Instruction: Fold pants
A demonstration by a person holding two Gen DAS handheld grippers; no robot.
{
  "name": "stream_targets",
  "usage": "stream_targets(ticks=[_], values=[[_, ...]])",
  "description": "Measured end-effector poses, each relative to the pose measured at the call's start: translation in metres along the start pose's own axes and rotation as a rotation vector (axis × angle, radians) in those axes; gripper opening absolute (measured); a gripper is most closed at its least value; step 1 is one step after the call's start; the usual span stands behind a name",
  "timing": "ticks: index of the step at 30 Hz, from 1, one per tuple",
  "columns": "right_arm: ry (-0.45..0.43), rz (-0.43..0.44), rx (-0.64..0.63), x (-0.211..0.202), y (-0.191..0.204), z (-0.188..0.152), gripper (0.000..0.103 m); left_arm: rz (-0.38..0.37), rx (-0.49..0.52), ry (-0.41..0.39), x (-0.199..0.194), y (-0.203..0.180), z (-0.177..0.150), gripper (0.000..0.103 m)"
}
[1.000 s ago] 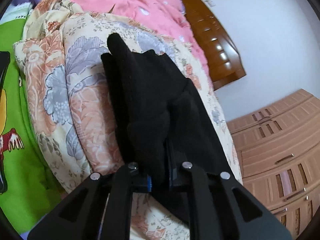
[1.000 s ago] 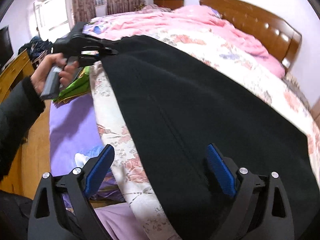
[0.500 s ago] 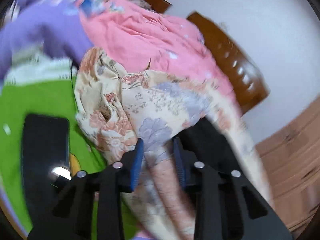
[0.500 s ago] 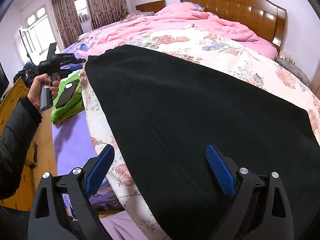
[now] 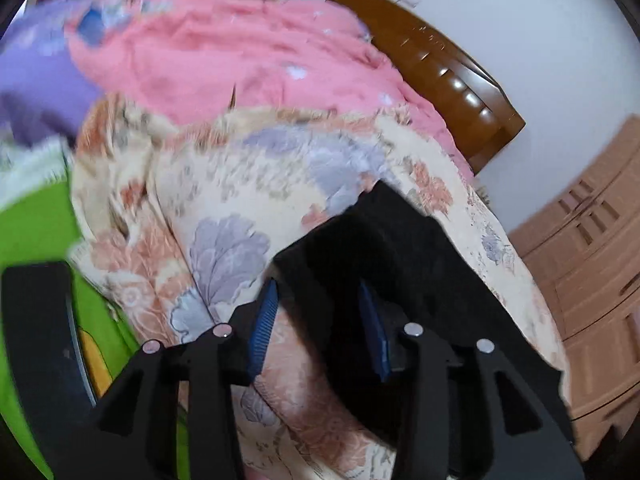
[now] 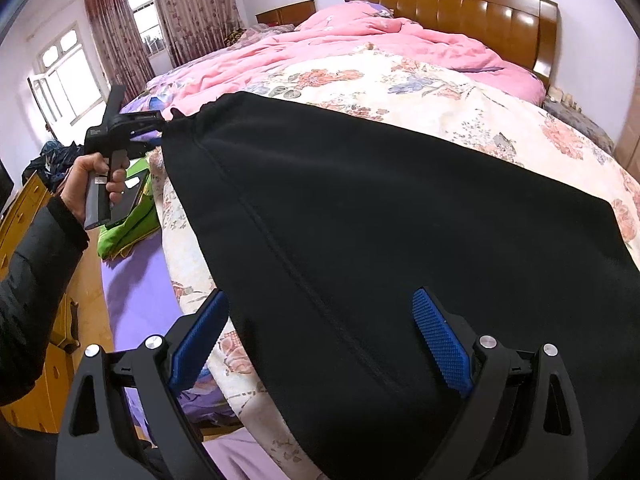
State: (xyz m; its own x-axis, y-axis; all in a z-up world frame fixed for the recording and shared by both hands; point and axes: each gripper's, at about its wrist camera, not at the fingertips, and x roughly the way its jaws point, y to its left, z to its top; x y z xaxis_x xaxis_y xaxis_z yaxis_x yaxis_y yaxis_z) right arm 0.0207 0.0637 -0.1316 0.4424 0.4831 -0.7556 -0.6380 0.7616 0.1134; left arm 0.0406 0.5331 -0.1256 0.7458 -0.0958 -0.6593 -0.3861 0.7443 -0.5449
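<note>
A wooden headboard (image 6: 448, 8) backs the bed (pink quilt (image 6: 360, 44)), with curtained windows (image 6: 64, 76) left.

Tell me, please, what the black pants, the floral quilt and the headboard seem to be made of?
Black pants: probably fleece or a thick knit, matte and slightly fuzzy, with no shine. Floral quilt: likely printed cotton over padding; it looks soft and puffy, with gentle creases. Headboard: wood or wood veneer with glossy varnish, shown by bright reflections on its panels.

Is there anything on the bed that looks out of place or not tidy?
Mostly tidy. The black fleece pants lie flat on the floral quilt, but their near part hangs over the bed edge. A dark phone lies on folded green cloth.
</note>
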Motion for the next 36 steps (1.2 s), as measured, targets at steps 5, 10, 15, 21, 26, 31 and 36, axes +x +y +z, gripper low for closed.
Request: stream_targets(ticks=[5, 10, 15, 21, 26, 31, 36], values=[[0.005, -0.005, 0.009, 0.002, -0.002, 0.0, 0.091, -0.121, -0.003, 0.026, 0.006, 0.009, 0.001, 0.006], [0.008, -0.029, 0.008, 0.001, -0.005, -0.002, 0.091, -0.056, 0.092, -0.116, -0.011, -0.016, 0.001, 0.004], [0.018, -0.067, 0.061, 0.003, -0.022, -0.006, 0.091, 0.001, 0.157, -0.248, -0.033, -0.041, 0.028, 0.004], [0.045, -0.078, 0.058, 0.007, -0.029, -0.018, 0.092, 0.111, 0.118, -0.116, 0.011, -0.002, 0.015, 0.006], [-0.017, -0.057, 0.099, -0.018, -0.045, -0.005, 0.092, 0.286, 0.013, -0.332, -0.042, 0.006, 0.003, 0.053], [-0.008, -0.144, 0.168, -0.012, -0.079, 0.033, 0.092, 0.177, 0.36, -0.269, -0.048, -0.1, -0.006, 0.059], [0.174, -0.217, 0.117, 0.029, -0.085, 0.035, 0.094, 0.111, 0.639, 0.027, 0.038, -0.188, -0.047, 0.065]])
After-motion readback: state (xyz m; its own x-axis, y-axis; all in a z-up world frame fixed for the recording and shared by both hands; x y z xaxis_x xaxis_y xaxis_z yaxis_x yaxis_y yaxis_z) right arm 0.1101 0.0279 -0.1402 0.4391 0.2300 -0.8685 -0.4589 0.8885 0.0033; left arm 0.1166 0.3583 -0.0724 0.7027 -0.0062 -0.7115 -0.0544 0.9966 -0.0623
